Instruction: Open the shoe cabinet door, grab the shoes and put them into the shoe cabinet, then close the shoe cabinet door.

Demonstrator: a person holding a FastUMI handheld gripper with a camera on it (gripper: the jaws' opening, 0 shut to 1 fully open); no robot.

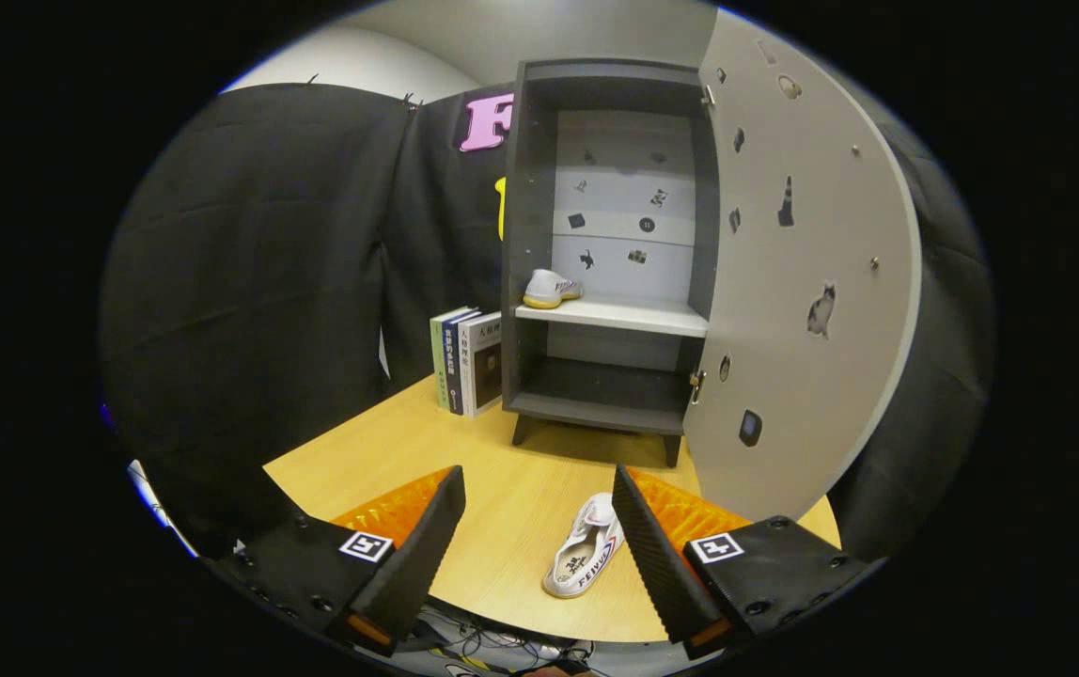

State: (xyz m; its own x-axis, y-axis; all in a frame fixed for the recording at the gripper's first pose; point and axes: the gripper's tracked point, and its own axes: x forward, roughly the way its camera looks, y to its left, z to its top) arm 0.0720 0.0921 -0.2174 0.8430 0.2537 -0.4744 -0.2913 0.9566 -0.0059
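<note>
1. Gripper [538, 527]: fingers spread wide, holding nothing.
2. Shoe [585, 555]: on worktop [502, 470], between the fingers, nearer the right one.
3. Second shoe [550, 288]: on shelf [615, 317] inside shoe cabinet [525, 235]; door [803, 282] open.

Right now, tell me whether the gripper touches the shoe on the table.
Cannot tell: in the gripper view the right finger overlaps the shoe; the open gripper clasps nothing.

Cabinet mouth wide open, door swung clear to the right

Claw [539, 536] spread apart over open bench [502, 470]; a shoe [586, 550] lies between its fingers, books [467, 362] flank the cabinet [539, 235], upper shelf [624, 317] partly taken, lower bay probably free.
</note>
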